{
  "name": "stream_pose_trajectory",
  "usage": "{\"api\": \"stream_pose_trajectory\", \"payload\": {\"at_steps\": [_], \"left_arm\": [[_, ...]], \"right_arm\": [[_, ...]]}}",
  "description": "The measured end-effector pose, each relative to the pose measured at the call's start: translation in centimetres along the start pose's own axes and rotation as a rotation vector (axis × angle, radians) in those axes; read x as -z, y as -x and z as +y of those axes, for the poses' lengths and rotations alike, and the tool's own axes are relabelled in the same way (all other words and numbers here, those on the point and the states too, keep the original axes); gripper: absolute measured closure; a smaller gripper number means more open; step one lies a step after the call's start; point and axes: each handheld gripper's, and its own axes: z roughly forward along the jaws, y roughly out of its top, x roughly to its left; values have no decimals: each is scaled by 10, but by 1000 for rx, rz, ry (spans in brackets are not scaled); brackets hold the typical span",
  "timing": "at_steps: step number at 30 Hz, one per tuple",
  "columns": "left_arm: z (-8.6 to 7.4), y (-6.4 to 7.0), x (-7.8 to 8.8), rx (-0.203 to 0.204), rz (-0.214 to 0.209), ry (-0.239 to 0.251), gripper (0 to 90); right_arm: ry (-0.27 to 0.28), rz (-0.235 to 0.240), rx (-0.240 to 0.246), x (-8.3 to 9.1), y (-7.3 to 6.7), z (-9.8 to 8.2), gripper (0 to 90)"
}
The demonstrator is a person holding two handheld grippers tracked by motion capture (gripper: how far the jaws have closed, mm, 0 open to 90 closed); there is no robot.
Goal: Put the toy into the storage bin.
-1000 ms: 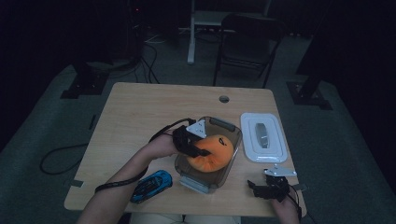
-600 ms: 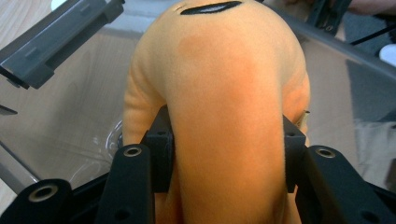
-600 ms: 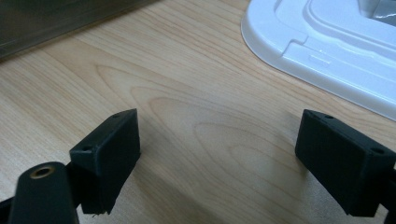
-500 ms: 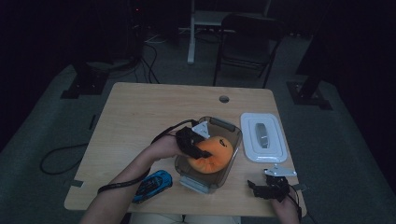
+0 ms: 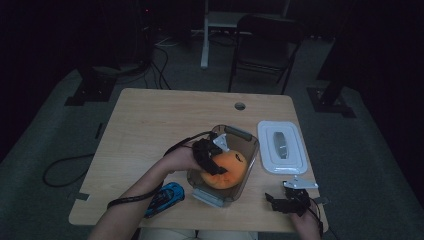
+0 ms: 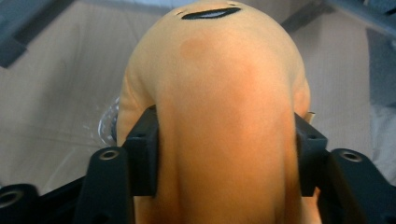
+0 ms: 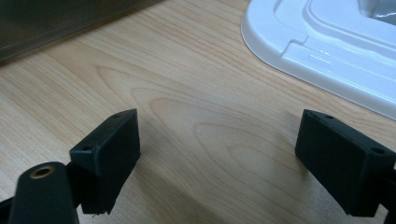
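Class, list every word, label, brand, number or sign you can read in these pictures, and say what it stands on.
None can be read. The orange plush toy bears only a black stitched mark, no letters. The white lid, clear container, blue toy car and table show no legible text.

The orange plush toy (image 5: 227, 170) is a soft, rounded thing with a smooth fabric skin and a narrow black stitched mark (image 6: 210, 12) near its top. It sits inside the clear, smoke-tinted container (image 5: 247, 150) — low in it, toward the container's near end, its bulk rising about to the rim. The container itself is an open rectangular tub with rounded corners and a grey clip (image 5: 238, 133) at its far end — standing upright, its long side angled.
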Motion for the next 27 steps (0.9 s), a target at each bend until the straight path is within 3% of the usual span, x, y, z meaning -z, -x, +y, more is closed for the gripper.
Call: {"api": "stream_pose_trajectory", "payload": {"at_steps": [3, 9, 19, 27], "left_arm": [[2, 1, -2, 14, -2, -20, 303], [2, 4, -5, 7, 8, -51, 211], [6, 9, -3, 12, 9, -39, 196], [3, 9, 13, 41, 24, -12, 184]], "right_arm": [[0, 0, 1, 0, 0, 0, 136], [0, 0, 1, 0, 0, 0, 136], [0, 0, 0, 0, 0, 0, 136], [-1, -2, 0, 0, 0, 0, 136]]}}
